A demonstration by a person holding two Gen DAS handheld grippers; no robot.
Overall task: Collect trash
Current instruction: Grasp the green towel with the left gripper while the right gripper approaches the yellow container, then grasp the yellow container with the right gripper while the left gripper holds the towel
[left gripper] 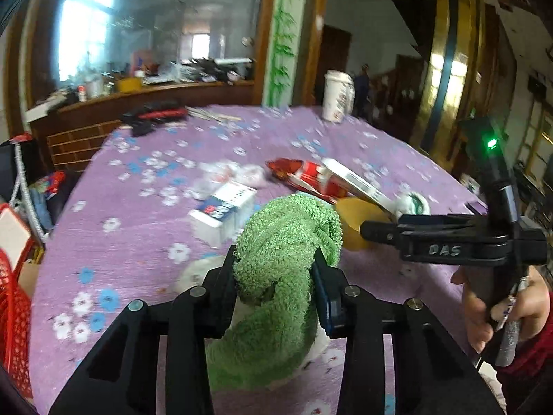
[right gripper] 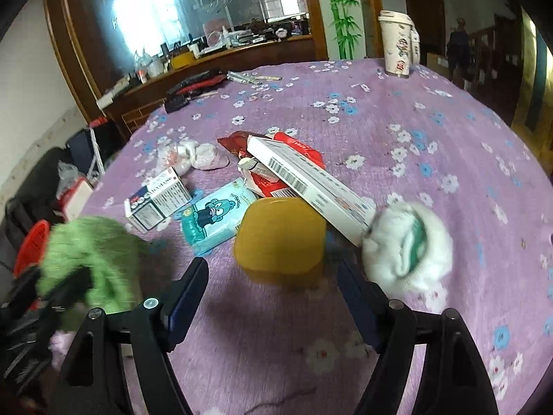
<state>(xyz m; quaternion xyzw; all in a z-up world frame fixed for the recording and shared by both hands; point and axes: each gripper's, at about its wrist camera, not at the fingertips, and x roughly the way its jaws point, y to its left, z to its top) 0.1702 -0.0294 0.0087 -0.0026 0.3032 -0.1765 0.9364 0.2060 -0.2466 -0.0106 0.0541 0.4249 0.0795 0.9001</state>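
My left gripper [left gripper: 274, 259] is shut on a fuzzy green cloth [left gripper: 283, 276], which bulges above the jaws and hangs down below them. The same cloth [right gripper: 93, 259] shows blurred at the lower left of the right wrist view. My right gripper [right gripper: 273, 290] is open and low over the purple flowered tablecloth [right gripper: 414, 121]. A yellow round object [right gripper: 280, 238] sits just ahead of its fingertips. A balled white sock with a green stripe [right gripper: 408, 245] lies to the right. A long white box [right gripper: 311, 186] lies across red wrappers [right gripper: 300, 148]. In the left wrist view the right gripper [left gripper: 376, 231] reaches in from the right, held by a hand [left gripper: 484, 311].
A teal tissue pack [right gripper: 214, 218], a small printed box [right gripper: 155, 200] and crumpled clear plastic [right gripper: 197, 155] lie left of the pile. A tall white cup [right gripper: 394, 45] and black-and-red items [right gripper: 197, 86] sit at the far edge. A red basket [left gripper: 13, 311] stands beside the table's left edge.
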